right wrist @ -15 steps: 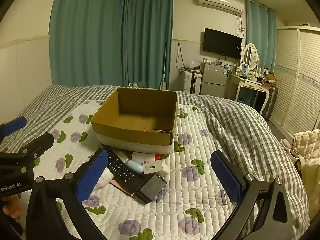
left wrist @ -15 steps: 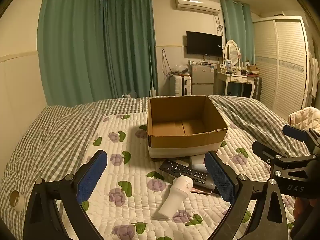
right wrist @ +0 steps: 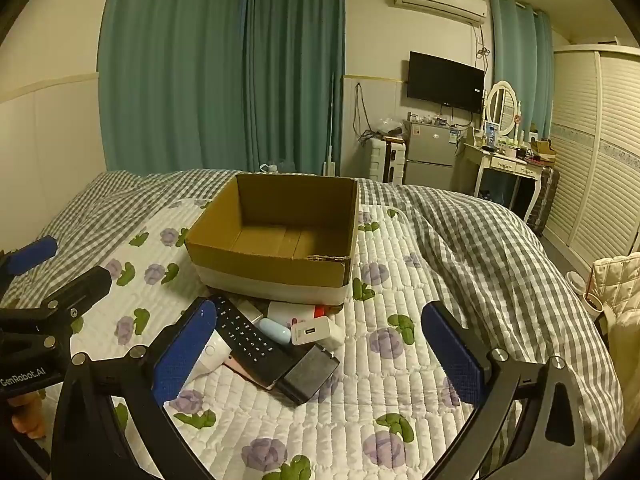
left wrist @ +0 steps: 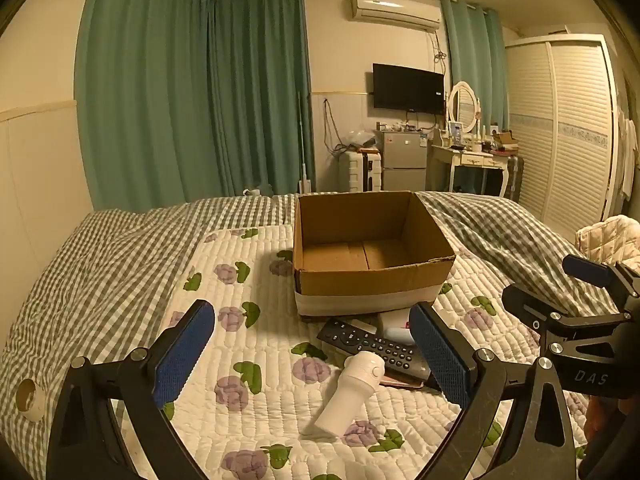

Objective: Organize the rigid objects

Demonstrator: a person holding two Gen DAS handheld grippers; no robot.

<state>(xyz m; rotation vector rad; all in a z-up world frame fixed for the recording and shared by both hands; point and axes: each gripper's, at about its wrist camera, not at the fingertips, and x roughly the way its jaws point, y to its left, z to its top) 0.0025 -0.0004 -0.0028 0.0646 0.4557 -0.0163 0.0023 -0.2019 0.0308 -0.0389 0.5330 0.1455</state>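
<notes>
The remote [right wrist: 247,336] lies lengthwise toward the box [right wrist: 276,276]. Both grippers, left [left wrist: 316,354] and right [right wrist: 320,354], hover spread; housings read "DAS" and "GenRobot.AI".

a home bedroom: a bed [left wrist: 120,272] with a checked duvet and flowered quilt, long green curtains [left wrist: 192,92], a wall television [left wrist: 408,88], an air conditioner [left wrist: 394,10], a louvred wardrobe [left wrist: 568,128], and a dressing table with an oval mirror [left wrist: 462,104].
</notes>
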